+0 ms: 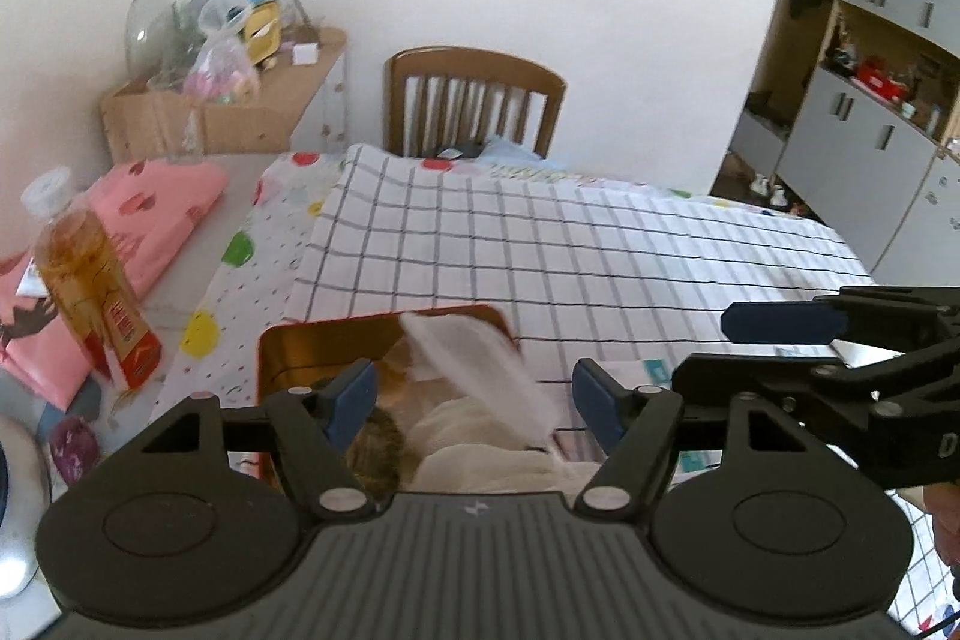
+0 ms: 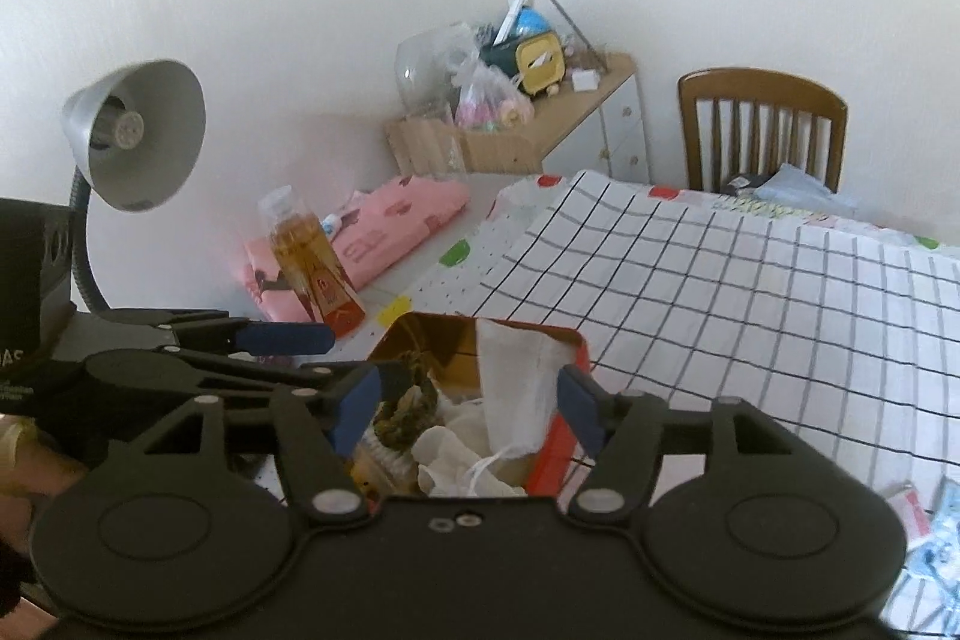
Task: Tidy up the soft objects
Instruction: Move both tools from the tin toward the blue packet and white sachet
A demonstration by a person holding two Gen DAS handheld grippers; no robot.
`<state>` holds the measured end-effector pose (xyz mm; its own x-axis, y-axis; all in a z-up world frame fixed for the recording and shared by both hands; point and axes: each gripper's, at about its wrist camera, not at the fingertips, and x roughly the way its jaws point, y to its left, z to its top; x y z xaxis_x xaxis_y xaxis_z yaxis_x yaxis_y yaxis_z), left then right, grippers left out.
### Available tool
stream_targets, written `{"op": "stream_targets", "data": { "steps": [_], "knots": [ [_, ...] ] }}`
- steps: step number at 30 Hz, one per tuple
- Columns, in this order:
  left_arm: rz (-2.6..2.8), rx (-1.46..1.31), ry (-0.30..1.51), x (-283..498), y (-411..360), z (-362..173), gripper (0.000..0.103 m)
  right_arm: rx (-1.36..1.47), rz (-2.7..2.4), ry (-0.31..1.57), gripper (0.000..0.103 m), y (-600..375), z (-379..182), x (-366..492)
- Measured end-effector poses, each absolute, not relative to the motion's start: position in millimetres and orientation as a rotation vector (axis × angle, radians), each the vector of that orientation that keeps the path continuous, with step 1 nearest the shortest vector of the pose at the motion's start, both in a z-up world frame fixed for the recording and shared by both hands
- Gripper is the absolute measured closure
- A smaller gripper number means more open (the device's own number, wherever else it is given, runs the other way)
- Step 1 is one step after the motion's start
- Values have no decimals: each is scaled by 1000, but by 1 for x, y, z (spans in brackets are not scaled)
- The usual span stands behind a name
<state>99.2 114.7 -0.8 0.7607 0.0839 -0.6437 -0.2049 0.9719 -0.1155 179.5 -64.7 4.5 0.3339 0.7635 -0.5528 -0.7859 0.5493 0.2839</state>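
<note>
An orange tin box [image 1: 300,340] with a gold inside sits on the checked tablecloth, also in the right wrist view [image 2: 555,445]. It holds white cloths [image 1: 474,436] and a brown fuzzy thing [image 1: 375,445]. A white gauze sheet [image 2: 516,385] stands up out of the box, blurred in the left wrist view [image 1: 474,358]. My left gripper [image 1: 471,400] is open above the box, fingers either side of the cloths. My right gripper [image 2: 465,400] is open over the box too, nothing clamped. Each gripper shows in the other's view: the right one [image 1: 798,340] and the left one [image 2: 264,340].
A bottle of amber liquid [image 1: 90,280] and a folded pink cloth [image 1: 156,214] lie left of the box. A desk lamp [image 2: 138,142] stands at left. A wooden chair [image 1: 474,100] is behind the table. A cluttered side cabinet [image 1: 240,58] is at the back.
</note>
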Motion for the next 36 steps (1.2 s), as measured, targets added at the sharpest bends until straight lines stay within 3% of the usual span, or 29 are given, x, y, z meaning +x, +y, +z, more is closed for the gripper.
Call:
{"op": "stream_targets", "data": {
  "steps": [2, 14, 19, 36],
  "knots": [
    [144, -171, 679, 99, 106, 3, 22, -33, 1004, 679, 29, -77, 9, 177],
    [39, -133, 637, 115, 57, 15, 16, 16, 901, 603, 15, -150, 21, 169],
    [-11, -136, 635, 126, 36, 14, 4, 30, 841, 593, 13, -181, 18, 169],
    [-130, -77, 680, 185, -58, -15, 0, -5, 602, 658, 11, -285, -35, 191]
  ]
}}
